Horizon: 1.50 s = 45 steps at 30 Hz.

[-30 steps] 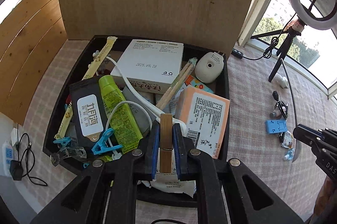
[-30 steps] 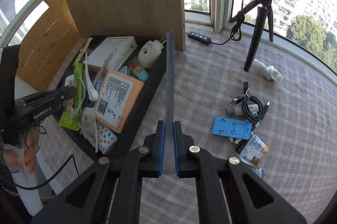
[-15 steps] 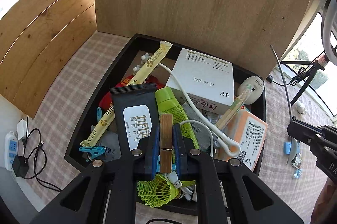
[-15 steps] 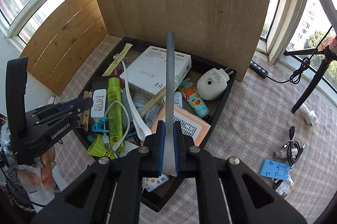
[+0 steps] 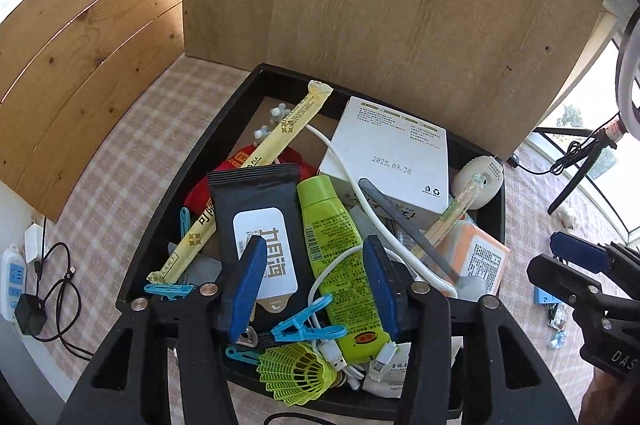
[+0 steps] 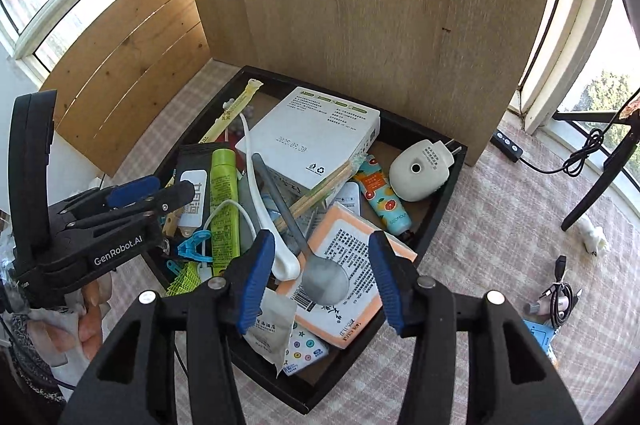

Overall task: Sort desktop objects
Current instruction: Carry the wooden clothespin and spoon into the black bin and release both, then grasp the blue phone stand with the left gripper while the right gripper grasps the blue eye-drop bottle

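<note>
The black rectangular tray [image 6: 448,185] sits on the checked-cloth surface [image 6: 500,225] against a pale wooden board [image 6: 360,5], and it is crammed, so anything I lift from it will likely drag a neighbour. Largest inside is the white cardboard box with printed date [image 6: 316,137], leaning on the pile; I judge it light but too broad for my reach, so I would pinch it at a corner edge. The orange-and-white tissue pack [image 6: 348,277] lies at the near right corner, soft and squashy, best taken across its short side. The black wet-wipe pouch with white label [image 5: 260,225] looks slick and floppy. The lime-green plastic tube [image 5: 340,253] is stiff enough to grip mid-body, though a white cable [image 5: 384,217] loops over it. The grey long-handled spoon [image 6: 316,269] rests bowl-down on the tissue pack, rigid and smooth, likely slippery; its handle is the place to hold. The small blue plastic clothes peg [image 5: 308,325] and the neon-yellow shuttlecock [image 5: 296,373] are light and fragile. My left tongs [image 5: 312,285] hang spread wide and empty over the pouch and tube; my right tongs [image 6: 320,281] are likewise spread and empty above the spoon bowl.
</note>
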### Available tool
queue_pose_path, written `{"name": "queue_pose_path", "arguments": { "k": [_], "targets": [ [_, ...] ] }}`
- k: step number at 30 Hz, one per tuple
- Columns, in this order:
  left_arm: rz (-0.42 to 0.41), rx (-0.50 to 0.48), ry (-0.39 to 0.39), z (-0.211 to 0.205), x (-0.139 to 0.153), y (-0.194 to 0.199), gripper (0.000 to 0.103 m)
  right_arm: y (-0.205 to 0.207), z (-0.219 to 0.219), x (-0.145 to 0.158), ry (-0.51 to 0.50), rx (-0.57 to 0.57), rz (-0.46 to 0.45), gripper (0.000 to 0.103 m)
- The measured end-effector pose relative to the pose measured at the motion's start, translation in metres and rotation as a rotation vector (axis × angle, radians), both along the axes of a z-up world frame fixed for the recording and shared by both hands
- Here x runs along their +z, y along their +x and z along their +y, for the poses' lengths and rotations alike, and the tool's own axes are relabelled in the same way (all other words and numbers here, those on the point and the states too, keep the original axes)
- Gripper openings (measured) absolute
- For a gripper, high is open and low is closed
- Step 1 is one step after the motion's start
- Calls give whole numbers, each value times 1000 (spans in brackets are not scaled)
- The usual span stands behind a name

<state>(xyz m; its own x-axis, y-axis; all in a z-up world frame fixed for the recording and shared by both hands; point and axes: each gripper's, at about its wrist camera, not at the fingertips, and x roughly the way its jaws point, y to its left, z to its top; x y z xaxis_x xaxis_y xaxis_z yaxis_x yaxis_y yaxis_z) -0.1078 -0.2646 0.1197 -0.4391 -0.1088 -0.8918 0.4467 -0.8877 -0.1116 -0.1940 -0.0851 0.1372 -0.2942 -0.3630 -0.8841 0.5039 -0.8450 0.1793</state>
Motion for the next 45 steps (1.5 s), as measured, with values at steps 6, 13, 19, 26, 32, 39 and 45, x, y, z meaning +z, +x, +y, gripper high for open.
{"name": "queue_pose_path", "arguments": {
  "k": [6,13,19,26,32,39,45],
  "targets": [
    [0,-67,4,31,2,-6,43,1,52,-3,24,-81,51,51],
    [-11,-192,11,93,-7,-19,43,2,144,-1,72,-223,103,51],
    [-30,-330,14,157,-15,-39,43,19,228,-14,77,-332,154,57],
    [-50,-594,-27,239,-26,-56,43,42,296,-49,141,-357,129,71],
    [-78,-837,-64,297,-39,-73,45,63,317,-75,164,-296,54,71],
    [-152,-1075,-139,349,-67,-94,49,74,304,-93,181,-115,33,71],
    [-194,-1125,-130,364,-87,-116,50,67,297,-103,171,-18,11,71]
  ]
}}
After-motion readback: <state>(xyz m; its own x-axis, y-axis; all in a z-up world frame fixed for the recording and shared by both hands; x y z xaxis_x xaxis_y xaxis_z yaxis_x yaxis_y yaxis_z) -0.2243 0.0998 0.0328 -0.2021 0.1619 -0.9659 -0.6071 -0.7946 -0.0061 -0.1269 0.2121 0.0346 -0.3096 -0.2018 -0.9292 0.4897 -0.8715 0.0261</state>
